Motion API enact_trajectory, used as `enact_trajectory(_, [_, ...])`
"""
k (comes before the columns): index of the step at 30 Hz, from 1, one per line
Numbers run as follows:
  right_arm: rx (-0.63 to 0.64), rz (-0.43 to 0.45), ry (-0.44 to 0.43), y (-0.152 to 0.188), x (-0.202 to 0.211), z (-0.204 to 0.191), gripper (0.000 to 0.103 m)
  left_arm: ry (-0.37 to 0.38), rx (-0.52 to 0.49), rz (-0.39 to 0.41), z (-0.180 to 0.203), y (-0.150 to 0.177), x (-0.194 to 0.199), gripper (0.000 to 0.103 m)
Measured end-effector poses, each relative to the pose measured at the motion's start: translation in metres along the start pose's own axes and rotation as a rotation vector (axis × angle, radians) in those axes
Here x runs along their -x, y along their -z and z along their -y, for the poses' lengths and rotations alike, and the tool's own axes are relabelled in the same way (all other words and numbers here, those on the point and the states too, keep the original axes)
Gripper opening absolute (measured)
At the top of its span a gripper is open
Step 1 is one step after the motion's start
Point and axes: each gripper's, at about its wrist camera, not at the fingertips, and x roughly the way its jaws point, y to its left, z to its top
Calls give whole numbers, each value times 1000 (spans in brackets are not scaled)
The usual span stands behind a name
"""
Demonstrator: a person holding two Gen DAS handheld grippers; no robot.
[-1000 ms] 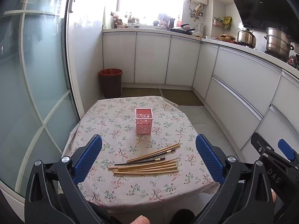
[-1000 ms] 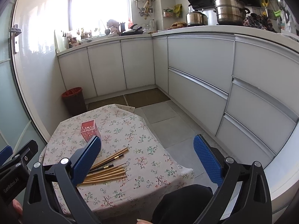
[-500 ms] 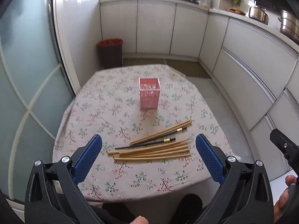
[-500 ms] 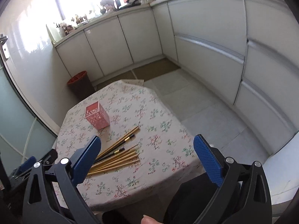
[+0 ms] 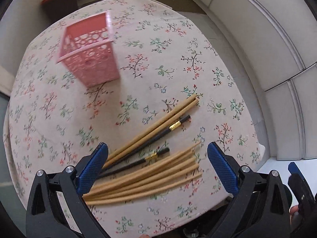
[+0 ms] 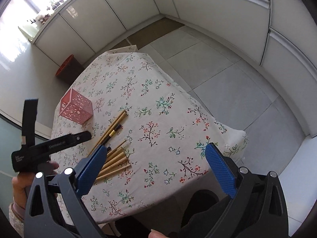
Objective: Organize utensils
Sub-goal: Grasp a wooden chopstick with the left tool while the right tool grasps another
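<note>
Several wooden chopsticks (image 5: 146, 180) and two black chopsticks with gold bands (image 5: 164, 131) lie in a loose pile on the floral tablecloth (image 5: 158, 63). A pink perforated square holder (image 5: 89, 53) stands upright beyond them, empty as far as I can see. My left gripper (image 5: 158, 172) is open, low over the pile, with its jaws on either side of the wooden sticks. My right gripper (image 6: 156, 170) is open and empty, higher up, above the table's near right part. The chopsticks (image 6: 115, 158) and the holder (image 6: 76, 109) also show in the right wrist view.
The small table has drop-offs on all sides; its near edge (image 6: 158, 204) is just below the right gripper. A red-rimmed waste bin (image 6: 67, 69) stands on the floor behind the table. White cabinets (image 6: 218, 6) line the back and right. The left gripper's body (image 6: 39, 148) is at the left of the right wrist view.
Both grippers have tilted down and moved in toward the table. The left gripper has dropped close over the chopstick pile. Chopsticks and holder have not moved.
</note>
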Motion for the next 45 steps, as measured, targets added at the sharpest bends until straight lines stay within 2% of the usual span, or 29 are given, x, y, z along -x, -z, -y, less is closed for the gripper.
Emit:
enact_trajectory(2, [-14, -11, -7, -4, -9, 5, 96, -32, -34, -48, 8, -20, -27, 91])
enact_trajectory(4, [-29, -23, -9, -9, -17, 11, 96, -32, -46, -103, 14, -36, -49, 81])
enact_trajectory(6, [-44, -37, -9, -12, -24, 17, 96, -37, -44, -132, 16, -47, -62, 78])
enact_trajectory(14, [-69, -92, 6, -13, -49, 24, 96, -24, -55, -150, 11, -59, -79, 64])
enact_trajectory(18, [-59, -94, 16, -13, -53, 21, 96, -56, -91, -143, 8, -56, -79, 53])
enact_trajectory(21, [-69, -103, 15, -14, -54, 19, 96, -76, -134, -134, 9, -48, -74, 52])
enact_trajectory(24, [-115, -148, -22, -19, -64, 16, 96, -91, -184, -98, 13, -39, -72, 48])
enact_trajectory(26, [-135, -183, -31, -27, -75, 9, 96, -91, -192, -71, 16, -30, -69, 36])
enact_trajectory(27, [-148, -198, -34, -32, -83, 4, 95, -95, -196, -59, 15, -25, -63, 17])
enact_trajectory(30, [-162, -246, -15, -43, -107, -13, 82, -75, -209, -6, 5, -15, -51, 15])
enact_trajectory(32, [-163, -283, 9, -48, -125, -29, 70, -103, -229, 61, -1, -2, -36, 13])
enact_trajectory(34, [-171, -316, 34, -50, -143, -45, 64, -98, -238, 127, -8, 14, -10, 13])
enact_trajectory(37, [-167, -340, 64, -55, -165, -68, 59, -120, -266, 244, -21, 44, 39, 12])
enact_trajectory(40, [-165, -333, 125, -60, -186, -90, 56, -120, -249, 336, -39, 72, 82, 10])
enact_trajectory(43, [-190, -371, 155, -62, -204, -105, 51, -121, -208, 420, -53, 79, 110, 9])
enact_trajectory(45, [-221, -344, 175, -61, -206, -113, 51, -108, -172, 459, -60, 79, 117, 8])
